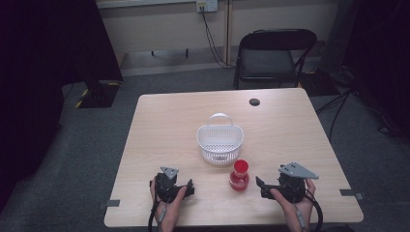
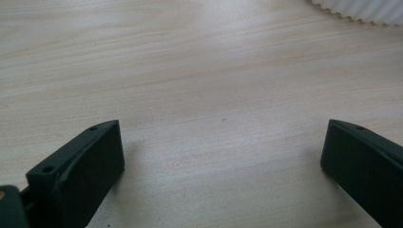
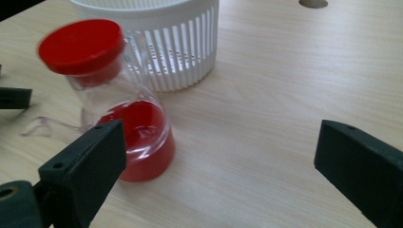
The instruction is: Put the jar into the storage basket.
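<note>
Standing upright near the desk's front edge, just before the white basket, the red-capped flask is flanked by the wide-open, empty left gripper and right gripper, whose spread jaws look readied to take it.

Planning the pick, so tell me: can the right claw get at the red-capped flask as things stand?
Probably yes. The right claw is open beside the flask, bare table between them; the white basket stands behind the flask, off the approach.
</note>
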